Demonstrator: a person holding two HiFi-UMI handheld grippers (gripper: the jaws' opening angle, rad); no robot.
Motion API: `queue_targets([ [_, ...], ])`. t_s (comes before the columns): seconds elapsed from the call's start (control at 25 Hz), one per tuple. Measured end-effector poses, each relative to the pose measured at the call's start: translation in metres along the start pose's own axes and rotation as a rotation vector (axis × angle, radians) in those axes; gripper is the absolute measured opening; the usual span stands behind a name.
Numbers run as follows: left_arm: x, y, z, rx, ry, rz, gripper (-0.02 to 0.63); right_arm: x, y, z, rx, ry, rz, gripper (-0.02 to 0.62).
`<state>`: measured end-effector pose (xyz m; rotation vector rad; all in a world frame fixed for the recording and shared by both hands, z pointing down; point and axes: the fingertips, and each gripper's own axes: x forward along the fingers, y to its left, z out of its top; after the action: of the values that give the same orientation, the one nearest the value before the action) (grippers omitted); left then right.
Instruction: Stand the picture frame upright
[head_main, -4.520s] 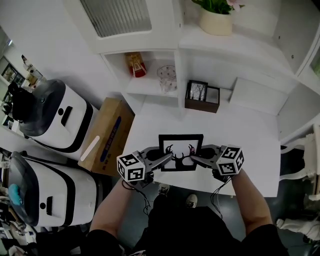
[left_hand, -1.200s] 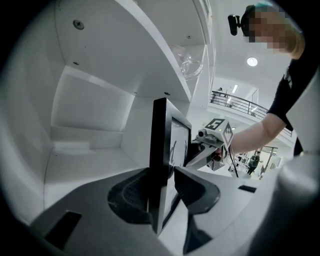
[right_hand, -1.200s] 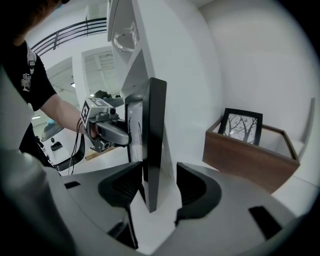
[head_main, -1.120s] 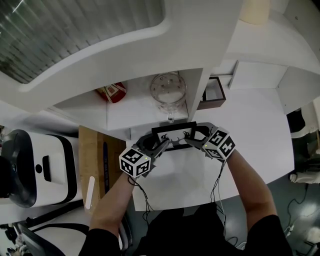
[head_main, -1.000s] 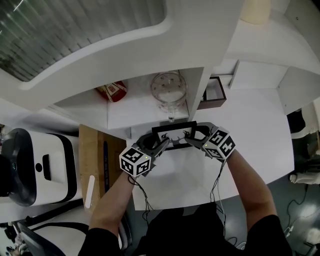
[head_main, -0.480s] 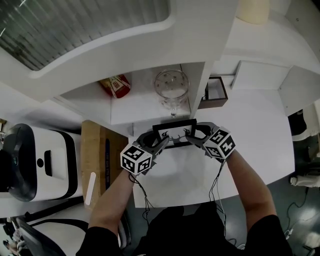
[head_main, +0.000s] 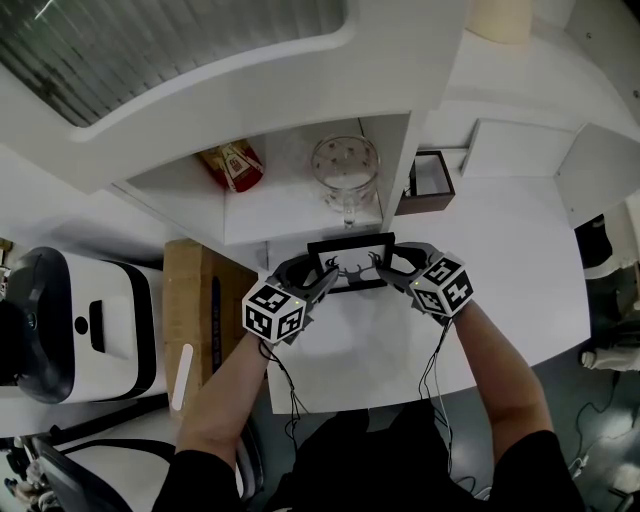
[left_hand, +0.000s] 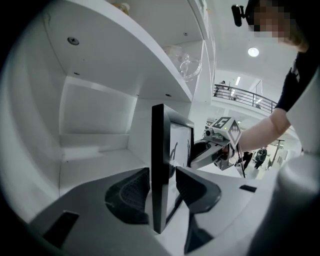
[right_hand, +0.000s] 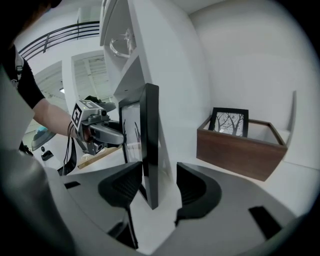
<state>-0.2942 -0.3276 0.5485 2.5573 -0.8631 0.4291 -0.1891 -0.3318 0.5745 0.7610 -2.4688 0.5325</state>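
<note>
The picture frame (head_main: 350, 262) is smooth black with a slight sheen, its pane (right_hand: 131, 132) glossy. The ribbed pads (right_hand: 125, 187) on my right tool (right_hand: 156, 190) look like matt dark plastic. The tabletop (head_main: 500, 260) is smooth white; the box (right_hand: 235, 150) is brown wood.

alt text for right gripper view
A black picture frame stands upright on the white table, edge-on between the right gripper's parted jaws, with a gap on its right side. Behind at right sits a brown wooden box holding a small tree picture; at left, the left gripper, its jaws just opening, reaches the frame's far edge.
</note>
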Motion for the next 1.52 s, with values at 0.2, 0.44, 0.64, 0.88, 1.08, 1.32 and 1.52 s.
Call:
queue_targets([
  [0.2,-0.016,0.004,0.004,-0.035,-0.046,0.018,0.184,-0.003,0.000,0.001,0.014,-0.015,-0.018,0.209],
  [0.44,-0.041,0.000,-0.004,-0.052,-0.071,0.044,0.184,-0.018,0.003,-0.005,0.039,-0.036,-0.028,0.209],
  [0.64,-0.062,-0.009,-0.007,-0.037,-0.085,0.074,0.176,-0.038,0.009,-0.009,0.056,-0.072,-0.049,0.205],
  [0.88,-0.085,-0.033,0.001,-0.001,-0.111,0.108,0.042,-0.075,0.019,-0.005,0.086,-0.169,-0.115,0.029],
  [1.08,-0.102,-0.064,0.006,0.010,-0.112,0.169,0.006,-0.107,0.035,-0.004,0.142,-0.223,-0.163,0.009],
  [1.32,-0.114,-0.120,0.007,-0.016,-0.125,0.220,0.005,-0.152,0.060,0.005,0.171,-0.288,-0.142,0.008],
  [1.52,-0.114,-0.183,0.004,-0.045,-0.144,0.247,0.005,-0.194,0.090,-0.001,0.155,-0.327,-0.087,0.008],
])
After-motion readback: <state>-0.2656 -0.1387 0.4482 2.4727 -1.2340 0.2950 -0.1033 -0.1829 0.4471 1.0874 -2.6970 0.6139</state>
